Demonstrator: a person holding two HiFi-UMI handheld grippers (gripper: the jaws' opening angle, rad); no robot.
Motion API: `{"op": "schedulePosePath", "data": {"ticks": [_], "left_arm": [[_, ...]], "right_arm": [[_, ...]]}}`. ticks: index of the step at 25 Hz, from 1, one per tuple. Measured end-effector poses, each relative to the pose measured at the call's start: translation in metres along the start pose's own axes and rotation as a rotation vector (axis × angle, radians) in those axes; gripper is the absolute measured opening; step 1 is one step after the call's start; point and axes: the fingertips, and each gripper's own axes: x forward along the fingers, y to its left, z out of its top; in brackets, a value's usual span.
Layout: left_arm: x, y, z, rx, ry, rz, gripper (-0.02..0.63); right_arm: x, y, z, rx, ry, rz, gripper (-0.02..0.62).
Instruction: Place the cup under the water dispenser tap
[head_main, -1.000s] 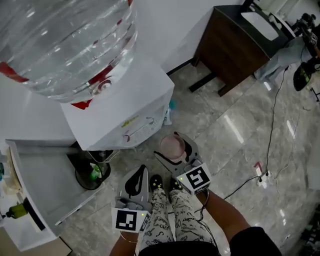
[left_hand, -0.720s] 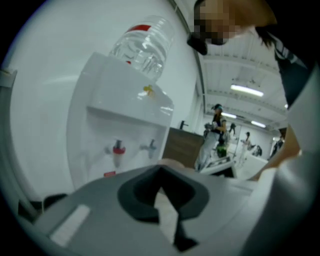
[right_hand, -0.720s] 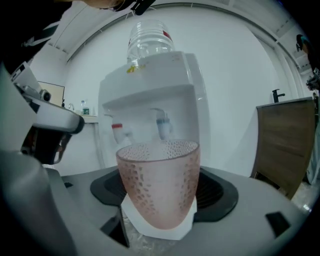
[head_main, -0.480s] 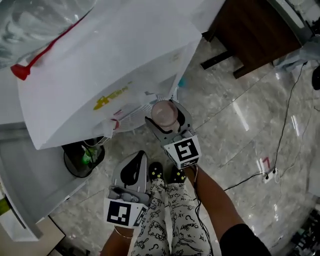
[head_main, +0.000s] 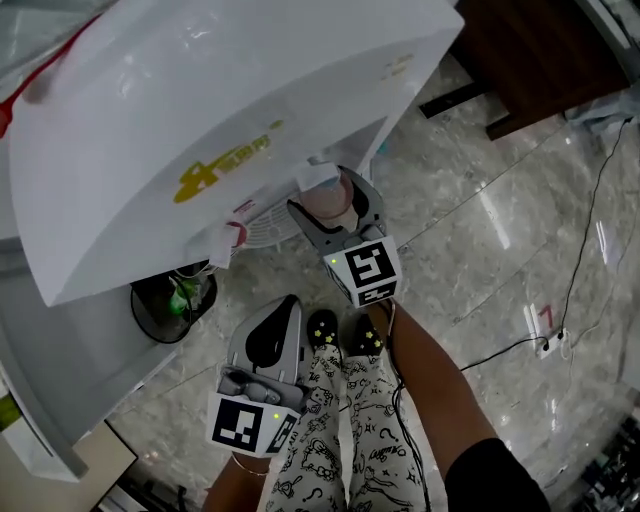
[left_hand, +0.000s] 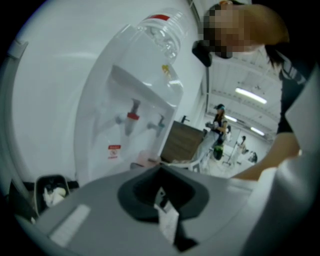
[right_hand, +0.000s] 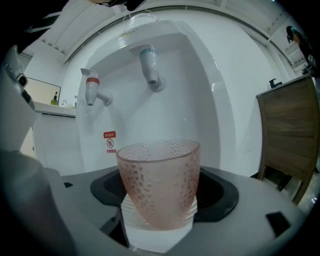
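Though half covered from above by the white water dispenser (head_main: 200, 120), shows as a glossy grey marble floor (head_main: 470, 230), streaked with glare from ceiling lights. Dark wooden cabinet (head_main: 540, 60) off to the far right. Black cable (head_main: 585, 220) trailing over the tiles toward a plug strip (head_main: 548, 342). Left of the dispenser, a black bin (head_main: 170, 305) with rubbish inside, beside a white counter (head_main: 40, 350).

Held upright in the right gripper (head_main: 325, 208): a pink dimpled cup (head_main: 322, 196), pinched at its base by white ribbed pads (right_hand: 155, 240) on both sides. Sits at the dispenser's front, partly tucked under the overhang, just beside the white drip grille (head_main: 265, 230). Lower than both the red tap (right_hand: 92, 90) and the blue tap (right_hand: 150, 65), touching neither; blue one nearer overhead. Cannot tell whether squarely beneath it.

Left gripper (head_main: 284, 308) low beside patterned trouser legs (head_main: 340, 430), well back from the dispenser, jaws pressed together on nothing.
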Motion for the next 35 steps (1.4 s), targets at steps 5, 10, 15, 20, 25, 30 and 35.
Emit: {"op": "schedulePosePath", "data": {"ticks": [5, 10, 15, 20, 25, 30, 35], "left_arm": [[0.002, 0.002, -0.001, -0.02, 0.003, -0.002, -0.006], [0.004, -0.006, 0.001, -0.036, 0.002, -0.045, -0.006], [0.007, -0.006, 0.001, -0.099, -0.002, -0.049, -0.006], [0.008, -0.007, 0.002, -0.156, -0.008, -0.055, -0.006], [0.007, -0.007, 0.001, -0.239, -0.007, -0.062, -0.006], [0.008, -0.011, 0.007, -0.241, -0.025, -0.071, -0.006], [0.01, -0.015, 0.005, -0.264, -0.022, -0.079, -0.006]], "right_arm": [[0.005, 0.003, -0.005, -0.002, 0.011, 0.002, 0.368], [0.005, 0.0, -0.005, 0.033, 0.012, 0.01, 0.368], [0.006, 0.007, -0.009, 0.001, 0.058, 0.046, 0.37], [0.006, 0.006, -0.008, 0.002, 0.062, 0.043, 0.377], [0.004, 0.005, -0.005, 0.02, 0.06, 0.031, 0.382], [0.0, 0.004, -0.005, 0.023, 0.063, 0.037, 0.382], [-0.004, 0.007, -0.005, 0.042, 0.057, 0.053, 0.382]]}}
